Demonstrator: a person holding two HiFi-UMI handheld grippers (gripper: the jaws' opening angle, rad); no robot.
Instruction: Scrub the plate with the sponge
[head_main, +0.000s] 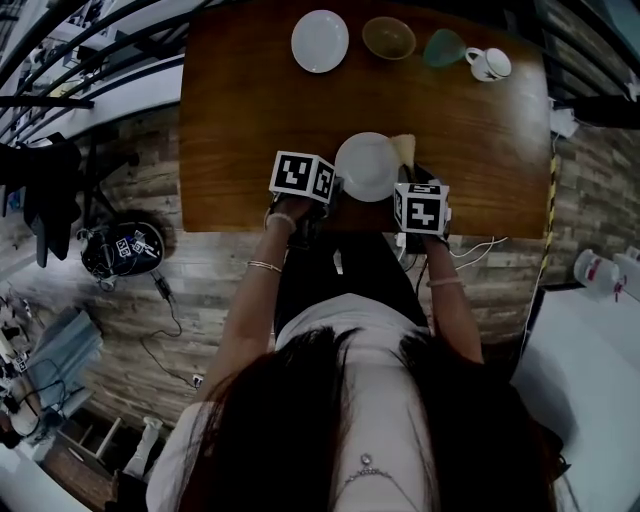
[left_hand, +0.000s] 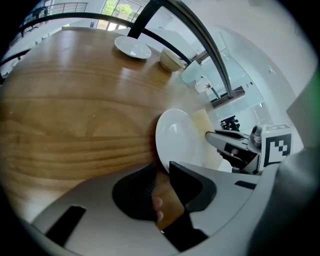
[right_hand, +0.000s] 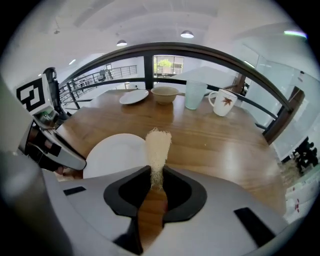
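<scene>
Scrubbing in hand. Left gripper pinches the plate rim at 9 o'clock in the head view. Right gripper clamps the sponge at the plate's 2 o'clock edge. Next move, likely: sweep sponge across plate face.

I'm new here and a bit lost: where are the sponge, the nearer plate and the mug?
sponge (right_hand: 157, 145), right gripper view, its upper free end.
nearer plate (right_hand: 112, 152), right gripper view, its bare middle.
mug (right_hand: 221, 104), right gripper view, its side wall.
</scene>
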